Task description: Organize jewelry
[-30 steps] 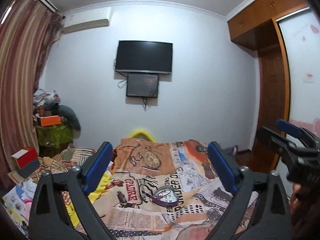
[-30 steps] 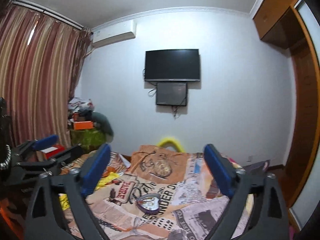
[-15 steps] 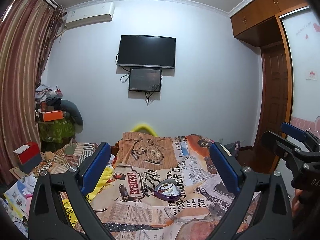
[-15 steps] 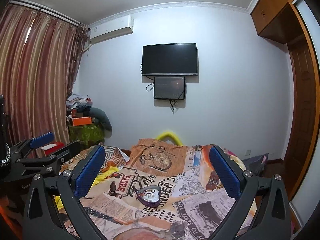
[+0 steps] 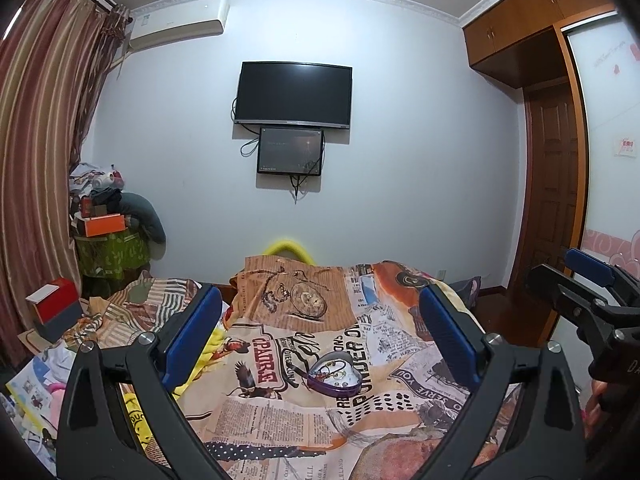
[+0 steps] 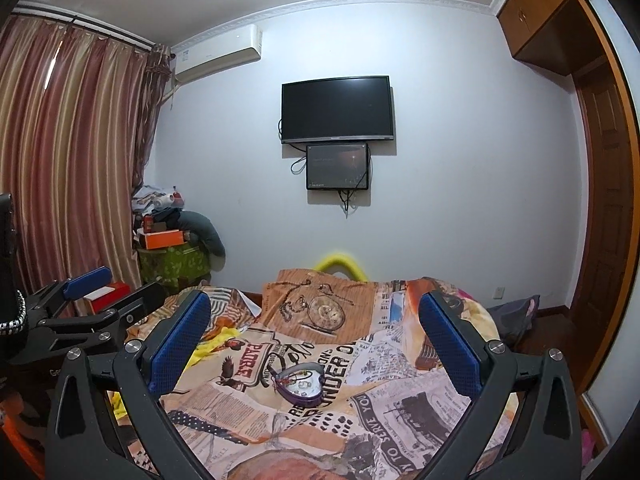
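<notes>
A purple heart-shaped jewelry box [image 5: 335, 377] lies open on the bed's newspaper-print cover [image 5: 400, 344], with small jewelry pieces on its pale lining. It also shows in the right wrist view [image 6: 303, 386], with a thin chain hanging over its left rim. My left gripper [image 5: 320, 336] is open and empty, held above the bed short of the box. My right gripper [image 6: 314, 340] is open and empty at a like distance. Each gripper shows at the edge of the other's view: the right one [image 5: 588, 280], the left one [image 6: 104, 292].
The bed cover [image 6: 400, 396] fills the foreground. A red and white box [image 5: 54, 300] and clutter lie at the left. A green stand with an orange box [image 6: 164, 239] is by the curtains. A TV [image 5: 294, 96] hangs on the far wall. A wooden wardrobe [image 5: 552, 184] is at right.
Both cameras have tilted up and drawn back a little, so the box sits lower and a bit smaller between the fingers. Both grippers stay open.
</notes>
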A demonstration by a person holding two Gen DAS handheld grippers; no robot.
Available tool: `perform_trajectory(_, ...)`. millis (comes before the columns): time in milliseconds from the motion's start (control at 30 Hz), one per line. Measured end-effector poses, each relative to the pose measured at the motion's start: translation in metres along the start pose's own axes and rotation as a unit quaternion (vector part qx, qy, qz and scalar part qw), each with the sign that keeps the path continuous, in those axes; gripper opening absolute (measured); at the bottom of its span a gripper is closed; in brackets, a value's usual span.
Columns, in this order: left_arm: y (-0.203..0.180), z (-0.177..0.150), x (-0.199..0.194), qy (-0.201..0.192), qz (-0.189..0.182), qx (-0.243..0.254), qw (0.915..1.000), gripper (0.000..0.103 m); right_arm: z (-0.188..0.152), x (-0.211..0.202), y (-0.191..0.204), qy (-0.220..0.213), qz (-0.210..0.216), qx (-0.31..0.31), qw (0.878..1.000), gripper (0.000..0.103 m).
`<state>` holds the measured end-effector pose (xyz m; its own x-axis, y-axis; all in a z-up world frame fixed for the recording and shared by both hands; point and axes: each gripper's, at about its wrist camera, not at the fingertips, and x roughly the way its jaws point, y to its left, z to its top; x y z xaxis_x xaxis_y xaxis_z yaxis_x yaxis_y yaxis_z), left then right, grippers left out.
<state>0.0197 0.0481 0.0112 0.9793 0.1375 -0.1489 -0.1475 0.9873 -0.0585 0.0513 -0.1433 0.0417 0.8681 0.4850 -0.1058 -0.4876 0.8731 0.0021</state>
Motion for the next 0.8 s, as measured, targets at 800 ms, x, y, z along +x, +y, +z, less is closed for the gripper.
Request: perform_trajectory(800, -0.0033, -0.003, 0.0103, 0.016, -0.005, 0.003, 0.9999, 0.099, 0.0015, -0.001, -0.0077, 0.012, -0.004, 0.009, 1.0, 0.103)
